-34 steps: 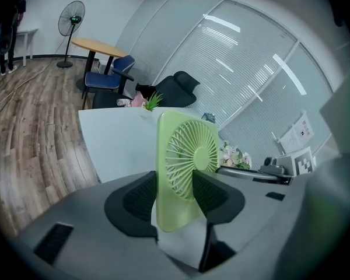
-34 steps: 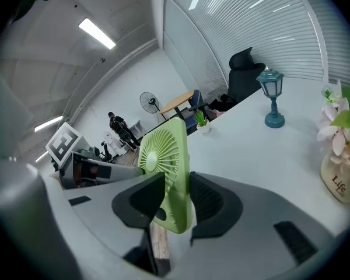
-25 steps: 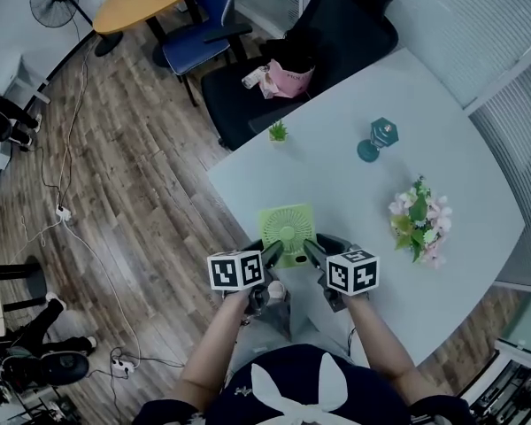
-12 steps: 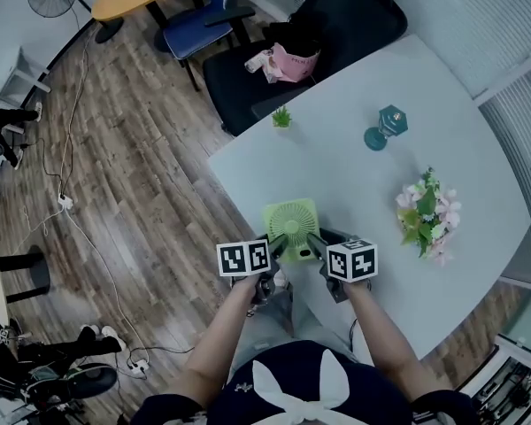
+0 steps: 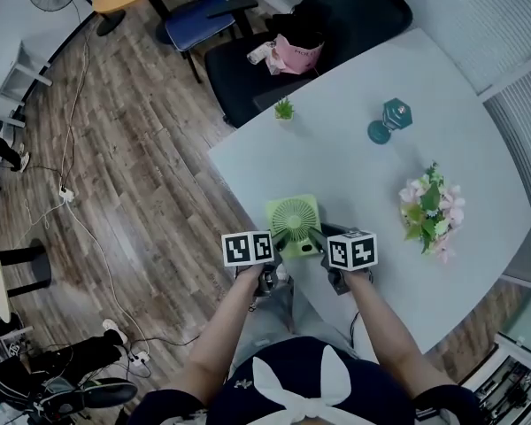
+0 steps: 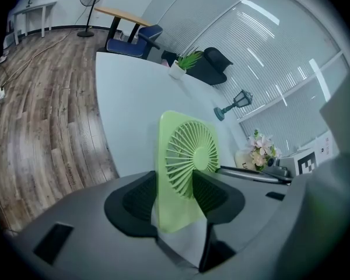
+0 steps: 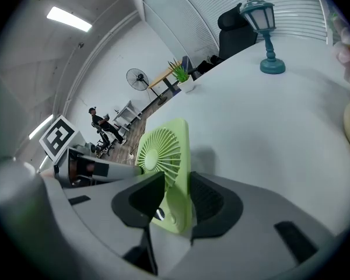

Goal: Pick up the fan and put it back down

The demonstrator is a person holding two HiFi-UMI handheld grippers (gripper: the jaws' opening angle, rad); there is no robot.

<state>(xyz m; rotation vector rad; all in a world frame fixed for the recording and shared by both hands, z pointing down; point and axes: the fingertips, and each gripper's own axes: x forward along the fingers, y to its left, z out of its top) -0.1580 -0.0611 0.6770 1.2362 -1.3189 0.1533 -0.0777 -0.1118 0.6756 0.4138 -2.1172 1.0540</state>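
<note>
Change: both grippers and the fan between them now sit lower, closer to the table top than a second ago; the grip looks unchanged.
Left gripper (image 6: 175, 192): jaws part-way open and clamped on the fan's left side, one pad on the front grille, the other on the back of the housing.
Fan (image 5: 294, 222): small green square desk fan, upright, grille facing away from the person. It is at the near-left part of the table, carried from both sides. Whether its base touches the top cannot be told; the jaws hide it.
Right gripper (image 7: 174, 198): jaws set narrower and closed on the fan's right edge, front and back.
Reason for hold: likely, two opposed grips keep the thin housing from tipping during set-down.
Left margin: the edge of the table (image 5: 239, 184) runs just left of the fan, with wood floor (image 5: 133, 149) beyond it; avoid drift that way.
Open room: bare top ahead and to the right of the fan.
Far objects: potted plant (image 5: 284, 109), teal lamp (image 5: 389, 119) and flower bouquet (image 5: 434, 209), all well apart from the fan.
</note>
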